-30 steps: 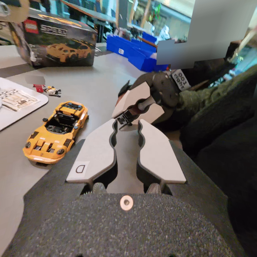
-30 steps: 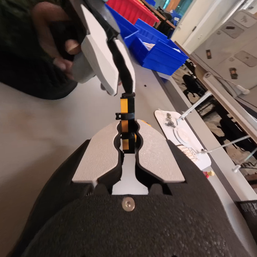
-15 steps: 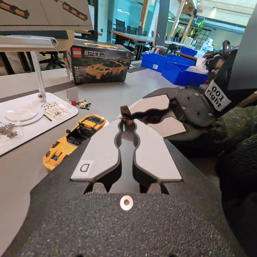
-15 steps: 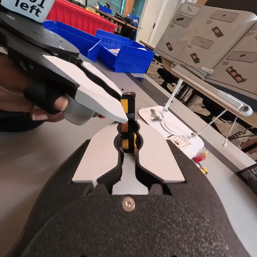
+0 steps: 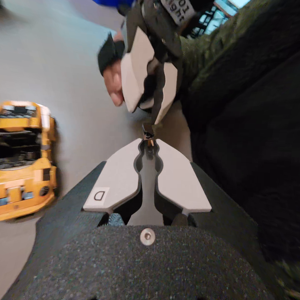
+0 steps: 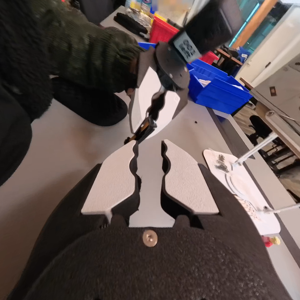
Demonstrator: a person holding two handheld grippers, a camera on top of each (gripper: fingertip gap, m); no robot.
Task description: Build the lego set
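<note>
The left gripper point(image 5: 148, 142) pinches a small black-and-yellow lego piece point(image 6: 144, 128) at its fingertips, while the right gripper point(image 6: 149, 142) hangs spread apart, empty.

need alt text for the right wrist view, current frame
The right gripper is open and empty over a grey table. Just ahead, the left gripper is shut on a small black and yellow lego piece. Blue bins and a white tray sit to the right.
</note>
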